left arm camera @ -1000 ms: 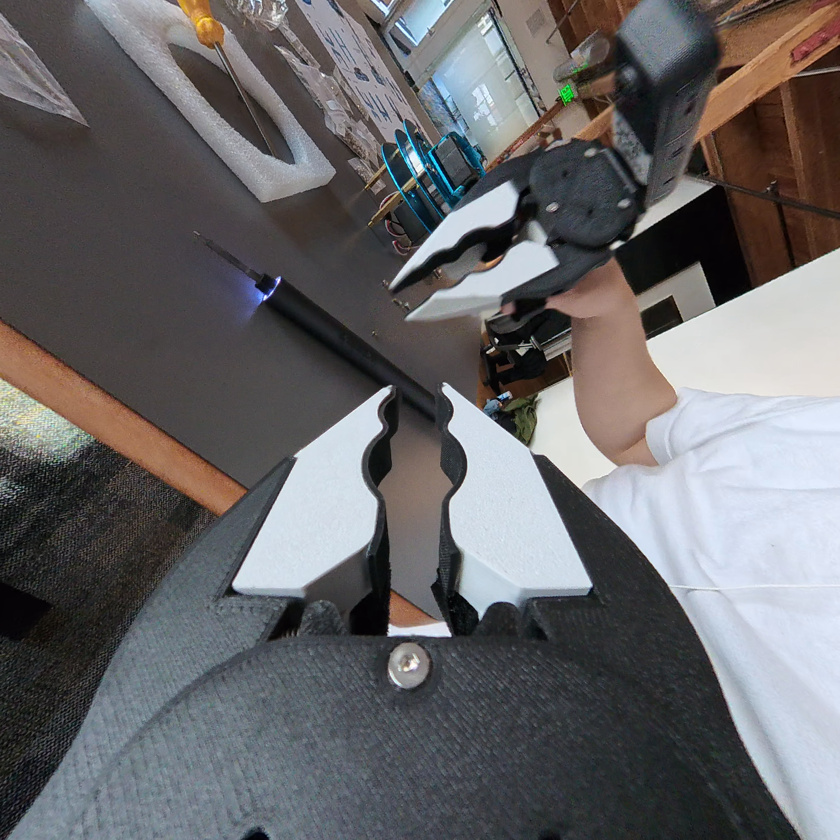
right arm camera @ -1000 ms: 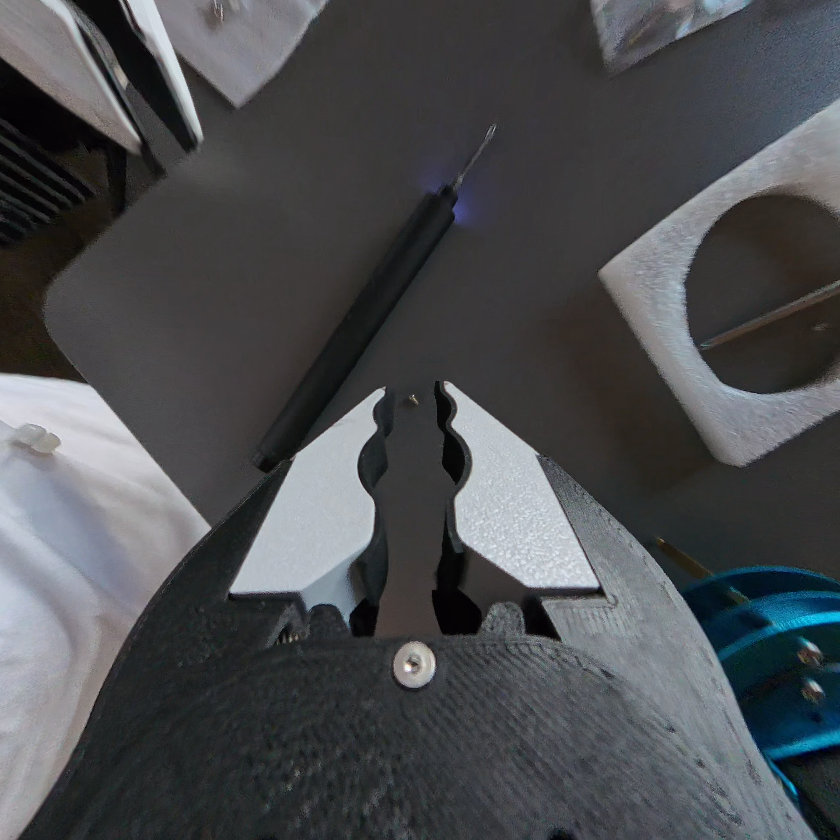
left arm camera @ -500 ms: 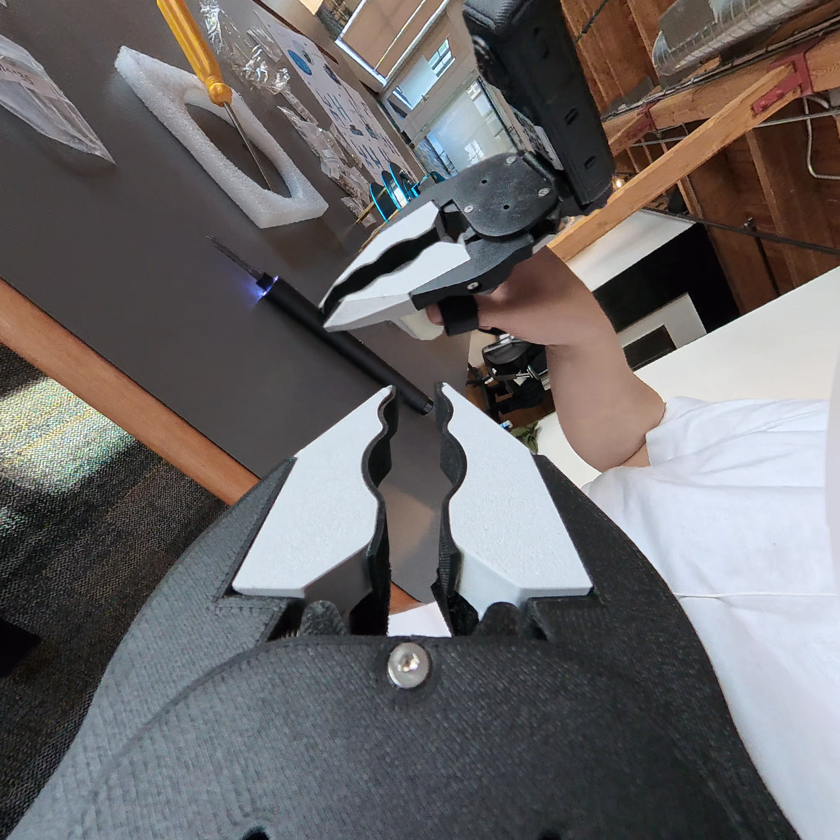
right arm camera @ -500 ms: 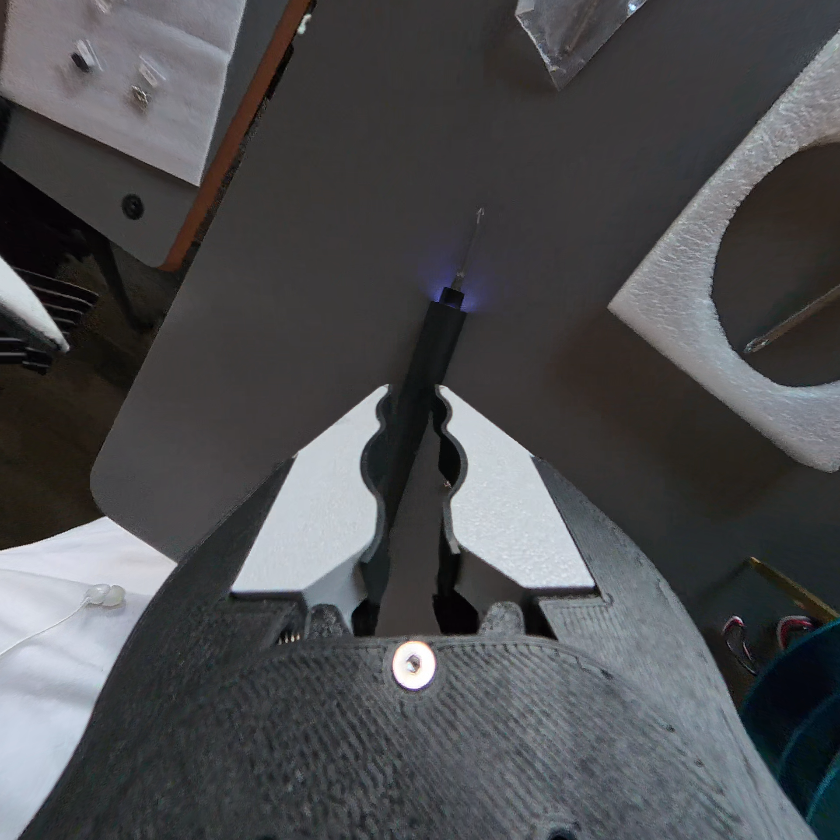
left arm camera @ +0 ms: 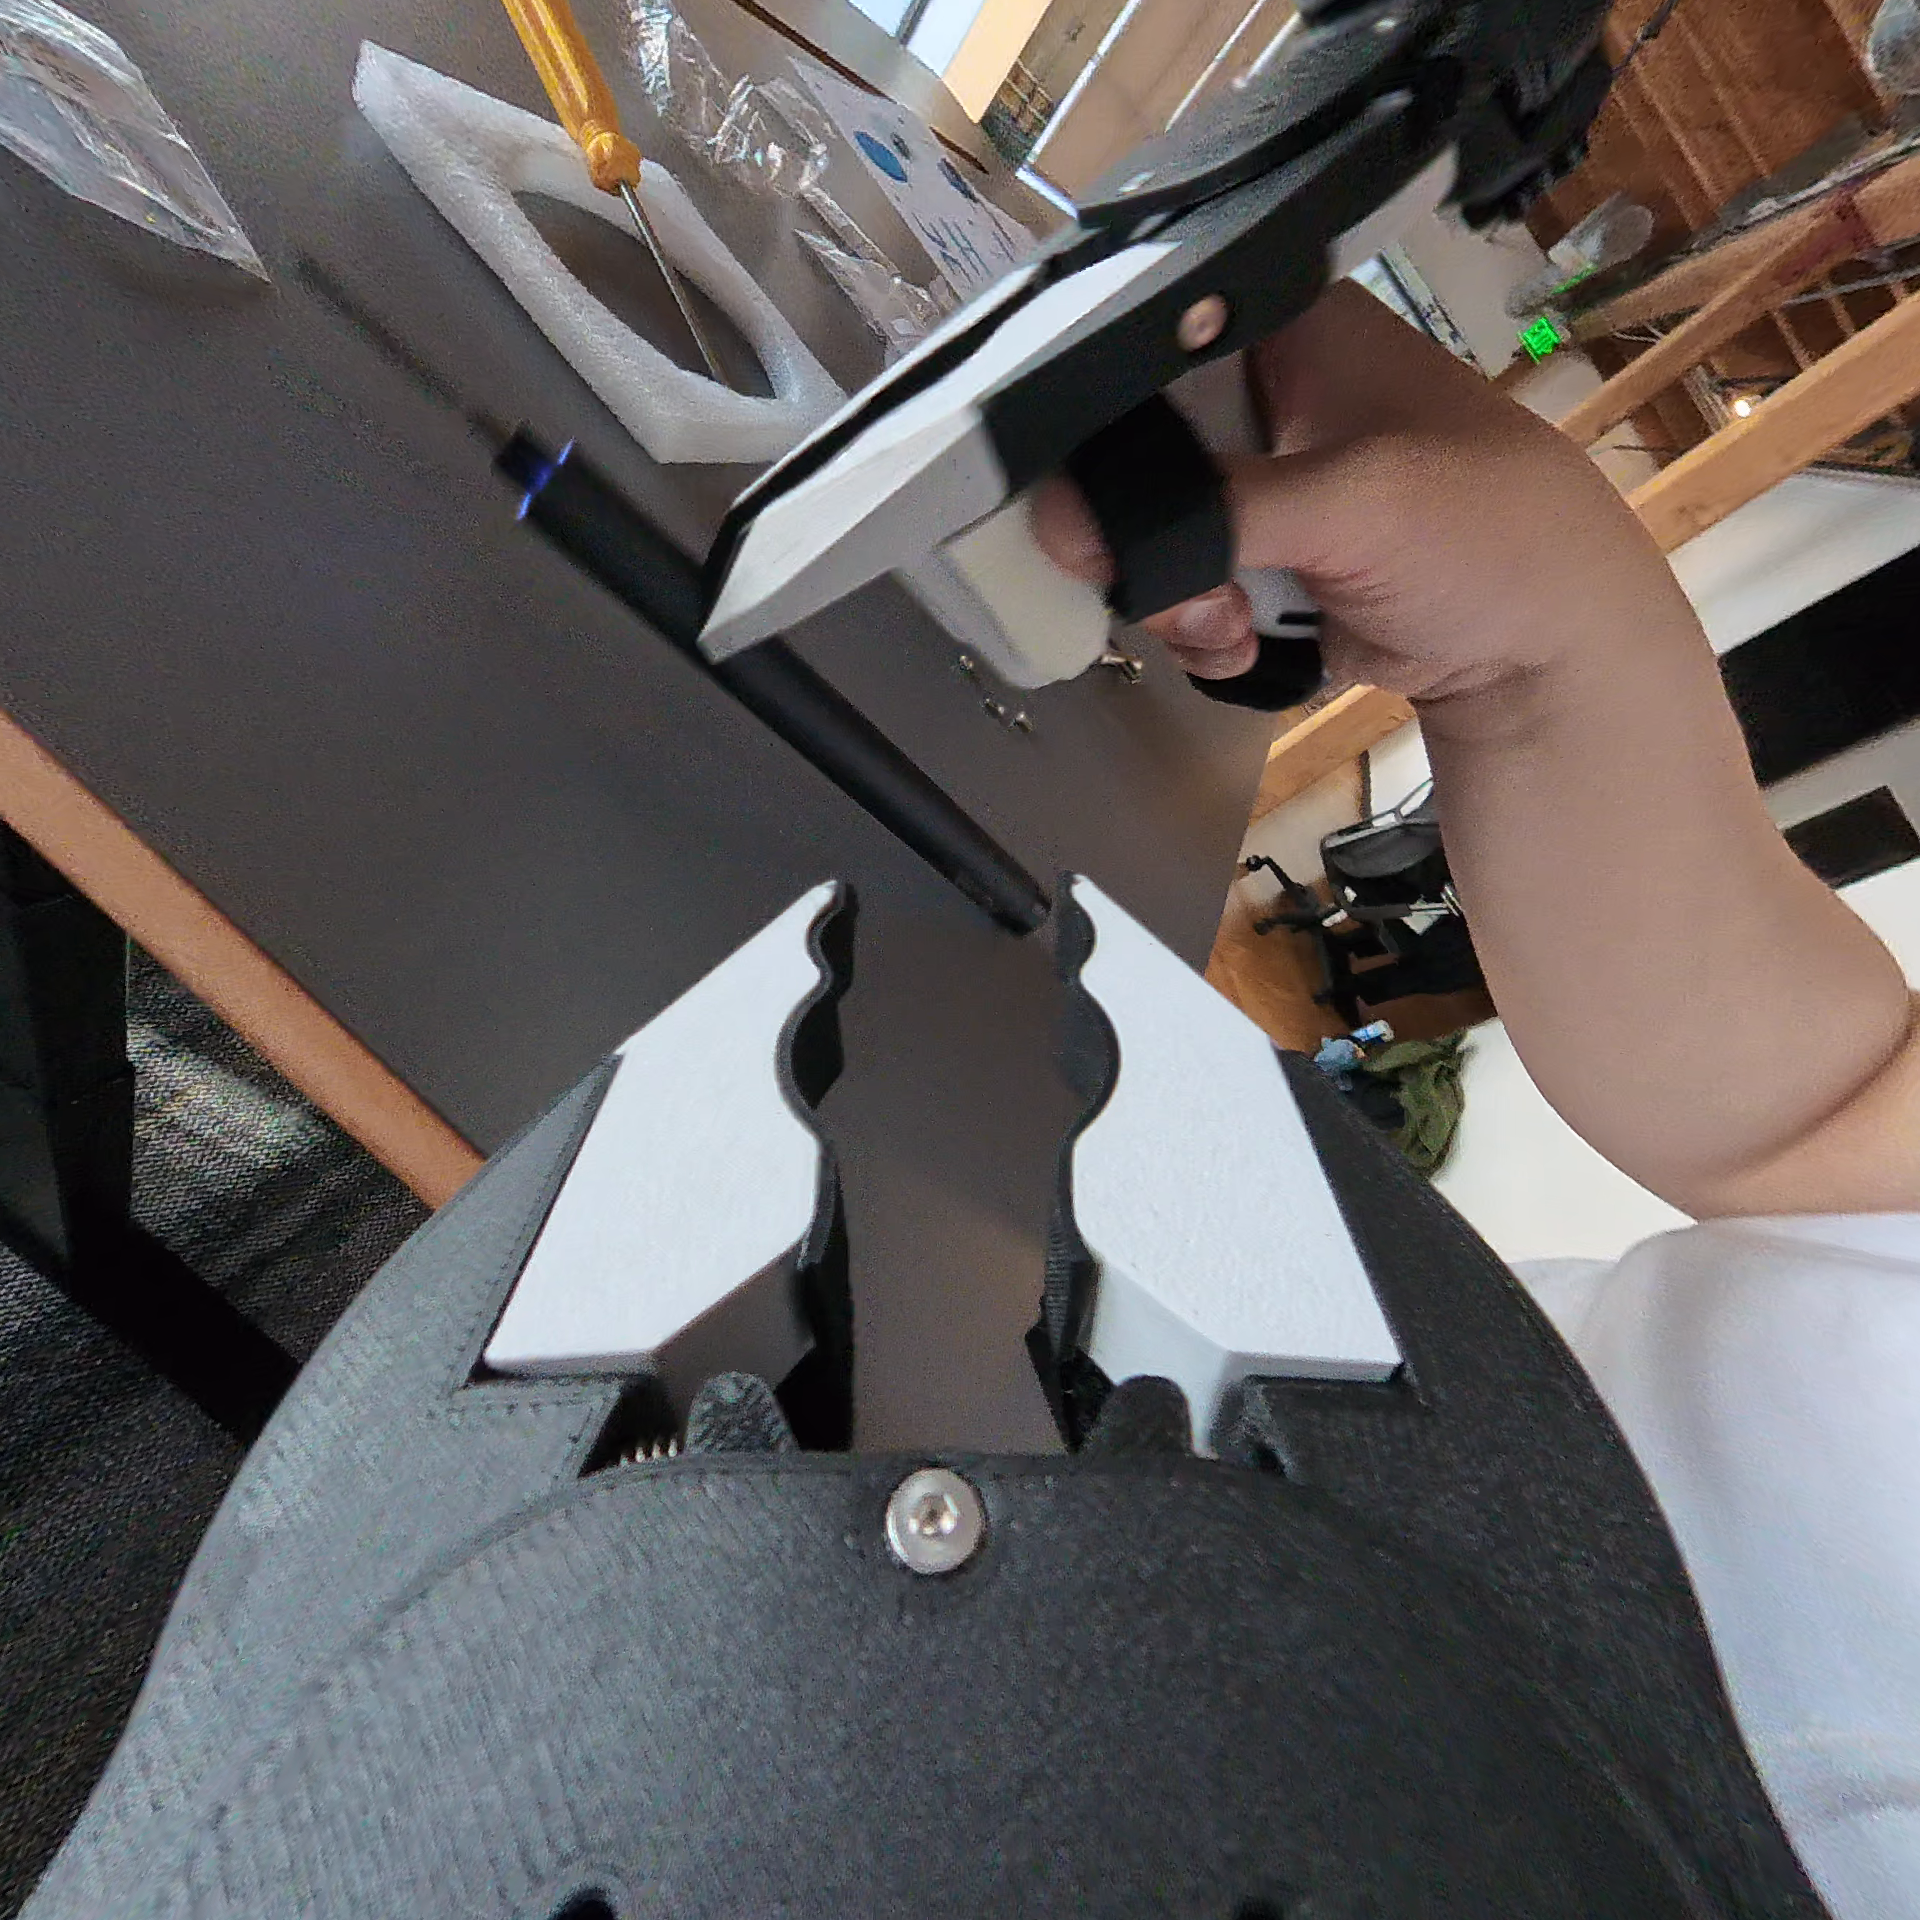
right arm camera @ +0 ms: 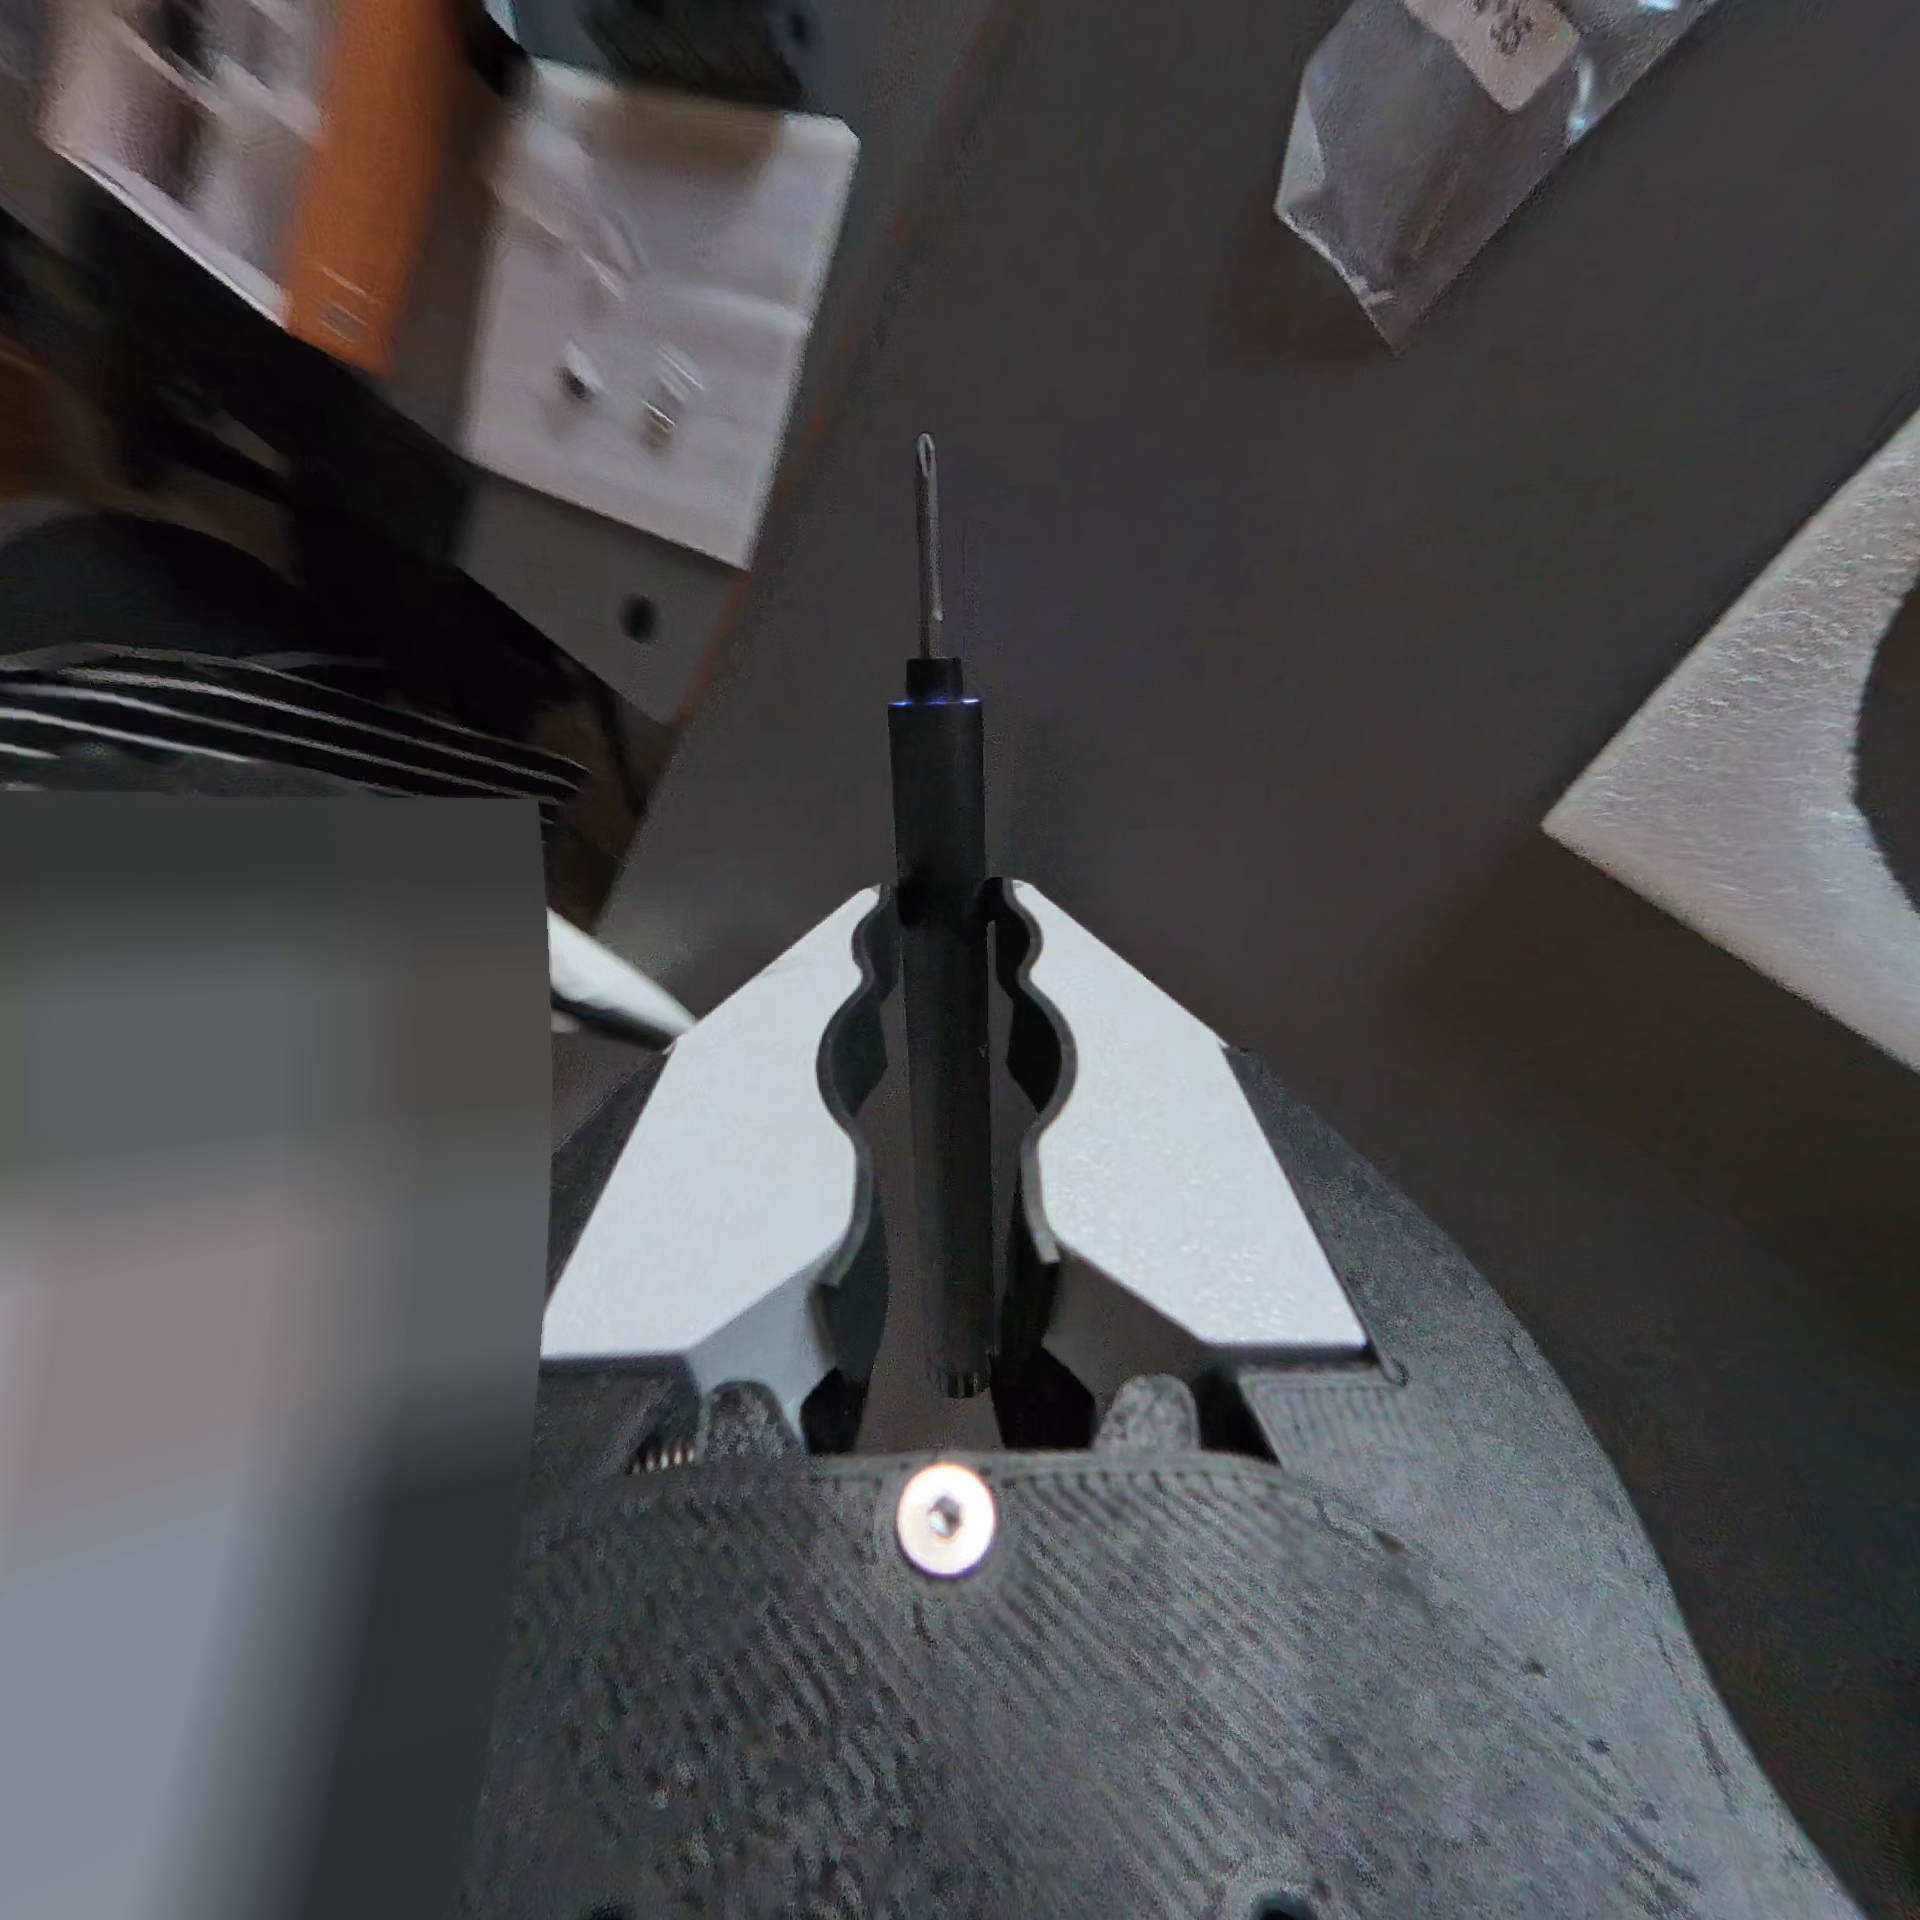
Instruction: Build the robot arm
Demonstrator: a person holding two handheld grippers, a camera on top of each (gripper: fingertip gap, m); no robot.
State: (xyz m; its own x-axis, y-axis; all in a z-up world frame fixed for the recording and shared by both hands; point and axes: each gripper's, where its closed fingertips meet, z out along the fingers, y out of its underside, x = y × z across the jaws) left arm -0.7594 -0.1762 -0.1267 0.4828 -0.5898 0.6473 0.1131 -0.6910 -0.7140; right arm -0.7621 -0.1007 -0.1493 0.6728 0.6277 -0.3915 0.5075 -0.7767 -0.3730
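Note:
A black electric screwdriver (left arm camera: 862,779) with a thin bit and a blue glow at its nose lies along a dark grey mat (left arm camera: 312,623). My right gripper (right arm camera: 943,899) is shut on the screwdriver (right arm camera: 940,790); its body runs lengthwise between the fingers, nose pointing away, and both fingertips touch its sides. In the left wrist view the right gripper (left arm camera: 727,613) sits over the screwdriver's middle, held by a hand (left arm camera: 1455,571). My left gripper (left arm camera: 951,904) is open and empty, with the screwdriver's rear end just ahead of its right fingertip.
A white foam block (left arm camera: 582,301) with a round hole lies beyond, a yellow-handled screwdriver (left arm camera: 582,104) resting across it; the block also shows in the right wrist view (right arm camera: 1714,831). There is a clear plastic bag (right arm camera: 1455,156), small screws (left arm camera: 1003,712) and the table's wooden edge (left arm camera: 239,987).
My right gripper came down over the black screwdriver and lined up with it, so it now sits between the fingers. My left gripper opened wider and moved closer to the screwdriver's rear end.

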